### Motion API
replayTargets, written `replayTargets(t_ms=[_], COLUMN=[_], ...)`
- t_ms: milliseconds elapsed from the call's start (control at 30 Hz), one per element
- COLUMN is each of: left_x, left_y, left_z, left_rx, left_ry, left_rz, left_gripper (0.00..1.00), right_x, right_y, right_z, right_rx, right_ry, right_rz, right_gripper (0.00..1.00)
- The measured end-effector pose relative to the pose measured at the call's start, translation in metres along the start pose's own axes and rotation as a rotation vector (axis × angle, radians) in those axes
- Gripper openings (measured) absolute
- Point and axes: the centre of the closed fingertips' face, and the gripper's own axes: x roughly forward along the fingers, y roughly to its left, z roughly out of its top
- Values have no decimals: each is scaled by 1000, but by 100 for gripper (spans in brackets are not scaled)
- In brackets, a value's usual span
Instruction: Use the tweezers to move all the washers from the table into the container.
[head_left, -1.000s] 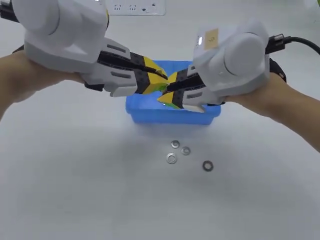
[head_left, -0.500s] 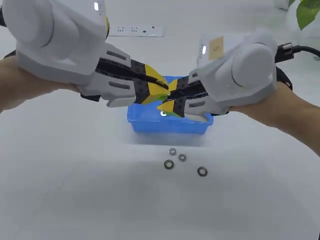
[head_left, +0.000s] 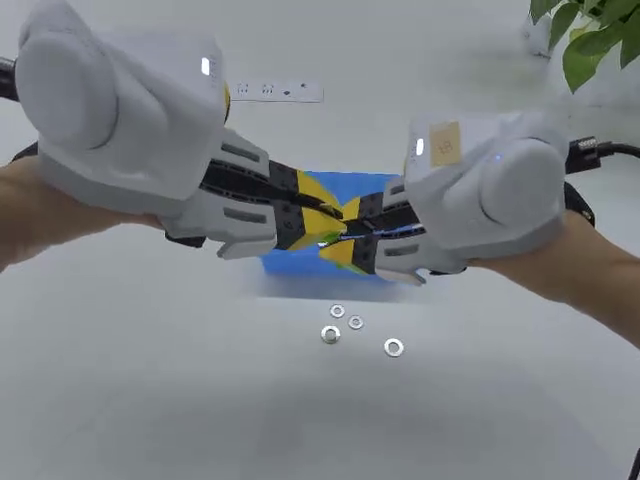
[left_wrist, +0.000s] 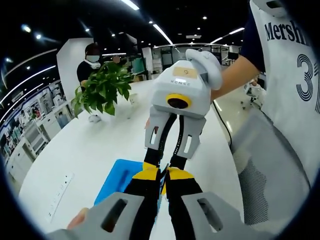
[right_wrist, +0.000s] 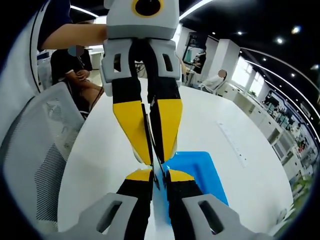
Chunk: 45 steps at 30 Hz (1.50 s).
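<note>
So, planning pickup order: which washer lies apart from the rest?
The rightmost washer, nearest the viewer; the other three cluster together to its left.

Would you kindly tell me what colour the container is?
Blue; the container shows best in the head view.

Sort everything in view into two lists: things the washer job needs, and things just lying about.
Needed: four washers, blue container, tweezers pinched between left tool and right tool.
Lying about: power strip, plant.
</note>
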Motion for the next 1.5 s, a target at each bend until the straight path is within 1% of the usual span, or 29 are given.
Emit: replayTargets(t_ms=[67,167,300,333,400,533,600,633,667,733,767,900,1033,1100,1167,1300,1433,1500], left_x=[1,3,6,7,8,10,12,13,14,16,17,17,19,20,20,22,25,25], left_y=[-8,-18,-27,-31,-36,-41,-42,-41,-41,-42,-40,-41,-40,-38,-37,-36,-36,-37], left_z=[-2,-8,-14,-16,-20,-28,-30,-31,-32,-35,-37,-44,-52,-52,-53,-54,-58,-59], left_rx=[8,-5,-24,-27,-43,-77,-89,-94,-96,-93,-109,-134,-149,-163,-173,-166,-180,-175], left_ry=[5,16,22,24,26,28,28,26,27,33,31,38,60,55,58,66,71,76], left_rz=[-15,-38,-43,-43,-44,-40,-32,-15,-2,8,18,20,32,44,44,46,45,45], left_gripper=[8,8,8,8,8,8,8,8,8,8,8,8,8,8,8,8,8,8], right_x=[0,2,3,4,5,9,11,11,12,14,15,19,23,24,25,27,29,30], right_y=[7,20,30,35,41,50,52,52,52,52,52,57,57,56,55,55,55,56], right_z=[-2,-8,-13,-15,-18,-24,-26,-27,-28,-31,-31,-36,-41,-40,-41,-43,-46,-47], right_rx=[-1,5,13,19,22,41,45,49,54,59,61,62,85,105,105,116,121,128], right_ry=[2,11,17,17,19,22,24,23,23,27,28,34,38,27,28,25,25,19], right_rz=[13,40,56,63,76,92,95,95,94,97,99,108,106,105,107,111,114,119], right_gripper=[11,11,11,11,11,11,11,11,11,11,11,11,12,12,12,12,12,12])
